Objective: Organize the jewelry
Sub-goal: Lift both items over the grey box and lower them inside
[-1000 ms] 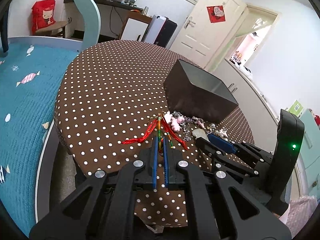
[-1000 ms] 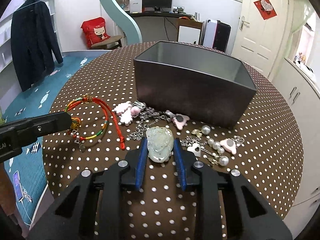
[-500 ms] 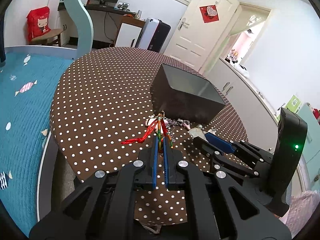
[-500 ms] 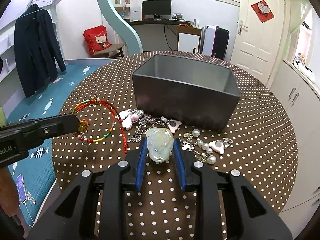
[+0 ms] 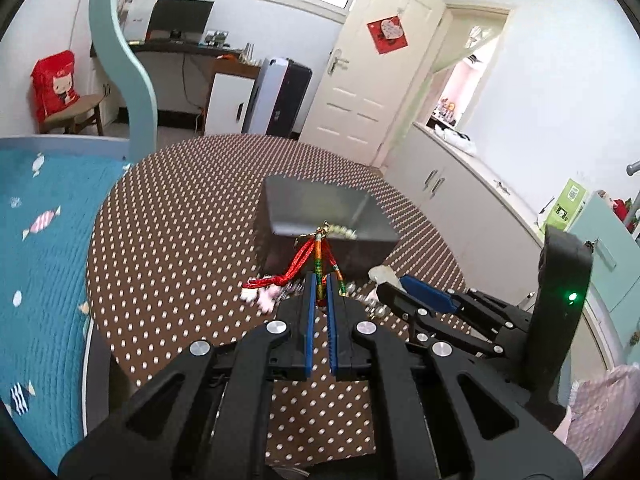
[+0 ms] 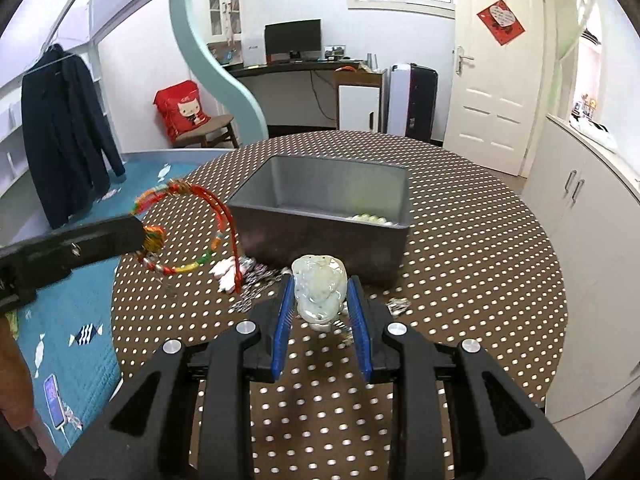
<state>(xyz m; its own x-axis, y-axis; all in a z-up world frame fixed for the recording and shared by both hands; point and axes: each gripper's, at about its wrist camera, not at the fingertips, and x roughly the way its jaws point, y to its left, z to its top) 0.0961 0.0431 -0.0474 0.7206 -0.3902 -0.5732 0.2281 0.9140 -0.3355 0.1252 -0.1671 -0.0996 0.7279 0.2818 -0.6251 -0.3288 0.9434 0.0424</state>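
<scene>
With the left tongs [image 5: 318, 294] clamped on the corded bracelet [image 6: 182, 232] and the right tongs [image 6: 320, 306] on the jade pendant [image 6: 319, 290], both raised short of the grey box [image 6: 320, 216], snagging of the trailing red cord on its rim is judged possible.

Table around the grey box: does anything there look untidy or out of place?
Yes. Several jewelry pieces lie tangled on the table in front of the grey box, not inside it. Only a pearl string is in the box.
</scene>
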